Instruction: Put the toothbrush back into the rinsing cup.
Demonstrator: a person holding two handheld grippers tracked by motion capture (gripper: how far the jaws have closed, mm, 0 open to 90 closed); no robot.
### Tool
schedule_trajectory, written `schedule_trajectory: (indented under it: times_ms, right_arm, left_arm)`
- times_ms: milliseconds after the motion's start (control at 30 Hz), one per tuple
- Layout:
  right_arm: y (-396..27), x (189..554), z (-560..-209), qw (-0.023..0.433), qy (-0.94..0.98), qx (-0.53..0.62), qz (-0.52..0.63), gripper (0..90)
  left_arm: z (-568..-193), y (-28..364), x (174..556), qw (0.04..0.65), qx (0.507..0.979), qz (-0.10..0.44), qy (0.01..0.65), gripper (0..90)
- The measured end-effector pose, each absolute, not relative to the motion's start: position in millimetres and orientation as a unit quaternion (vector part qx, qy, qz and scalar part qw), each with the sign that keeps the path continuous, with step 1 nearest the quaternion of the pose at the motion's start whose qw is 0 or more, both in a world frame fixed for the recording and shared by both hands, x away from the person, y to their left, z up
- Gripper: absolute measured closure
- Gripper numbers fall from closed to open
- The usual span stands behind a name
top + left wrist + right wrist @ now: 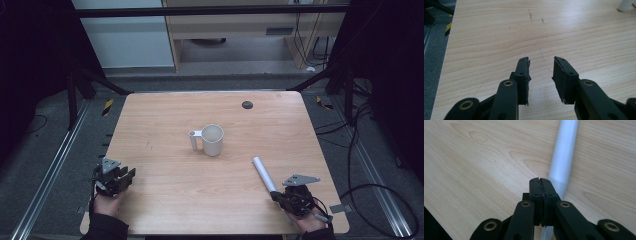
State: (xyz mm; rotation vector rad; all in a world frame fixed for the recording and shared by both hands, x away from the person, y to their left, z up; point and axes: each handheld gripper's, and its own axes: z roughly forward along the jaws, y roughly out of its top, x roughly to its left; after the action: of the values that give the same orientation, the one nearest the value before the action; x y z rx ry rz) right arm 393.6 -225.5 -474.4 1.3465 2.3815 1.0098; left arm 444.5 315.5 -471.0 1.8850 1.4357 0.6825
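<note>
A white cup [213,139] with a side handle stands upright at the middle of the wooden table [175,200]; its base edge [625,5] peeks in at the top right of the left gripper view. A white tube [263,173] lies flat toward the front right. My right gripper [276,196] sits at the tube's near end with its jaws pressed together [540,180]; the tube [564,157] runs underneath and beyond them, not between the pads. My left gripper [127,175] rests at the front left corner, jaws apart [541,61] with bare wood between them.
A small black round mark [247,104] sits on the far right part of the table. Metal frame rails and cables run along the floor on both sides. The table's left edge [447,50] is close beside my left gripper.
</note>
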Motion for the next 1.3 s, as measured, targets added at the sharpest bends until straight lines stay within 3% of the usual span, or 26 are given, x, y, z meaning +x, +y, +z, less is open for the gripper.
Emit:
schedule_trajectory:
  times_ms: [533,1300]
  right_arm:
    - [-221.1,394.3,-481.4,0.098,0.829,0.459,0.305,90.0]
    - [-240.9,397.3,-480.3,0.131,0.805,0.503,0.284,90.0]
  left_arm:
    - [-471.8,315.5,445.1,0.327,0.724,0.26,0.549,63.0]
    - [-473.9,316.1,446.7,0.322,0.726,0.254,0.552,60.1]
